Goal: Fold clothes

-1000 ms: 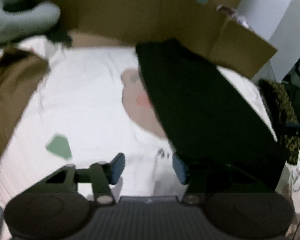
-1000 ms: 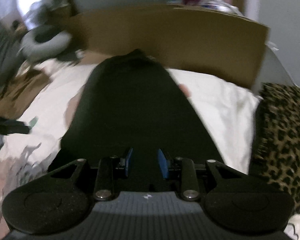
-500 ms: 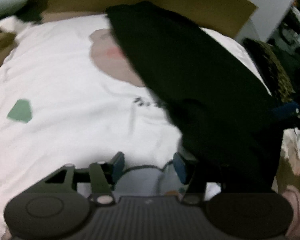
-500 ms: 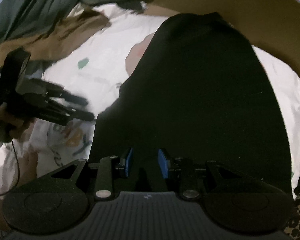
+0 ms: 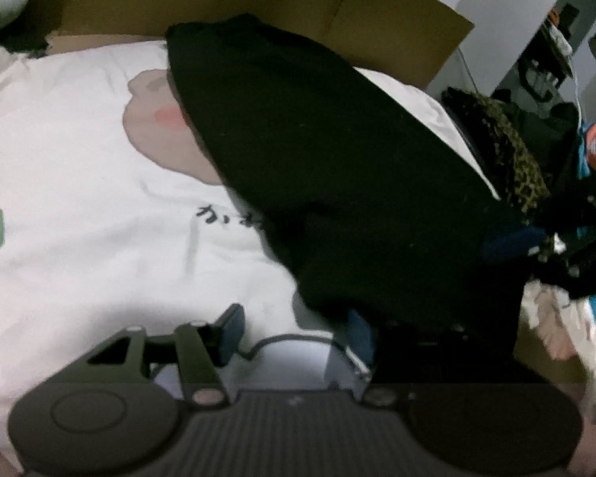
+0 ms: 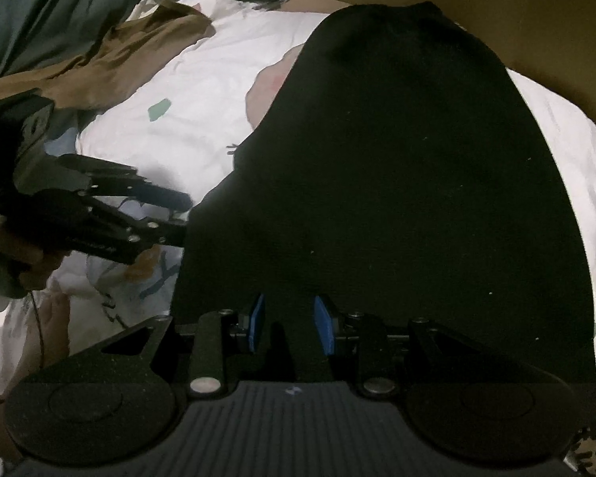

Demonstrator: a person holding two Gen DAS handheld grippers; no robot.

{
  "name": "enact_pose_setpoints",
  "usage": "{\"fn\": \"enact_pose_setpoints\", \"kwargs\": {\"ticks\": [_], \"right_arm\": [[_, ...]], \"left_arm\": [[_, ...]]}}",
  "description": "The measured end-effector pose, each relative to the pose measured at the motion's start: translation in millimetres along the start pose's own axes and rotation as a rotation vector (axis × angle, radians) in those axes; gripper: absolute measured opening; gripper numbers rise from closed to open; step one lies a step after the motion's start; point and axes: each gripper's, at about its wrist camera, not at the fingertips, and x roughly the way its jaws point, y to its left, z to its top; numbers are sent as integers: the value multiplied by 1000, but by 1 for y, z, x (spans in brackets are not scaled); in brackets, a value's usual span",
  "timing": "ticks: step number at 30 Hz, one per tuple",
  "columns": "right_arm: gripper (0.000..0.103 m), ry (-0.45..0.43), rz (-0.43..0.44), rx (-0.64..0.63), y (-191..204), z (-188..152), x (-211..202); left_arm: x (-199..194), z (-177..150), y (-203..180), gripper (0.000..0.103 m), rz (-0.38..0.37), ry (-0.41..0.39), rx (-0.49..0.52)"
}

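The black garment (image 6: 409, 183) lies lengthwise on the white bed (image 5: 79, 183). The right gripper (image 6: 288, 324) is closed on its near hem — probably anchoring it — while the left gripper (image 5: 294, 332) hangs wide at the side edge, holding nothing.

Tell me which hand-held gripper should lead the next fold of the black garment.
Probably the right hand-held gripper: its pads appear to pinch the black garment at its near edge. The left hand-held gripper is open beside the garment's left corner, holding nothing.
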Motion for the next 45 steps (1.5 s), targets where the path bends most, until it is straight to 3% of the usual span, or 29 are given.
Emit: {"fn": "enact_pose_setpoints", "kwargs": {"ticks": [6,9,15,17,18,21,28,36,45], "right_arm": [[35,-13,87,-47,18,7,-3],[42,-12,110,-75,28,11,3],[42,26,56,-115,42,11,24],[23,32,49,-120,42,10,26],[7,34,47,-124,42,10,27],[2,38,41,-133,41,8,27],[1,-1,22,-51,23,10,18],[1,-65,19,-6,10,13,6],[1,-113,12,20,1,12,-6]], "left_arm": [[1,11,-1,62,-75,-28,-61],[3,16,-4,62,-99,-32,-77],[7,23,-9,66,-106,-33,-91],[8,25,-10,66,-105,-31,-98],[9,25,-11,66,-98,-28,-92],[8,23,-13,69,-84,-20,-63],[15,9,-19,73,-5,34,-28],[28,16,-37,79,51,49,42],[44,25,-45,81,142,46,14]]}}
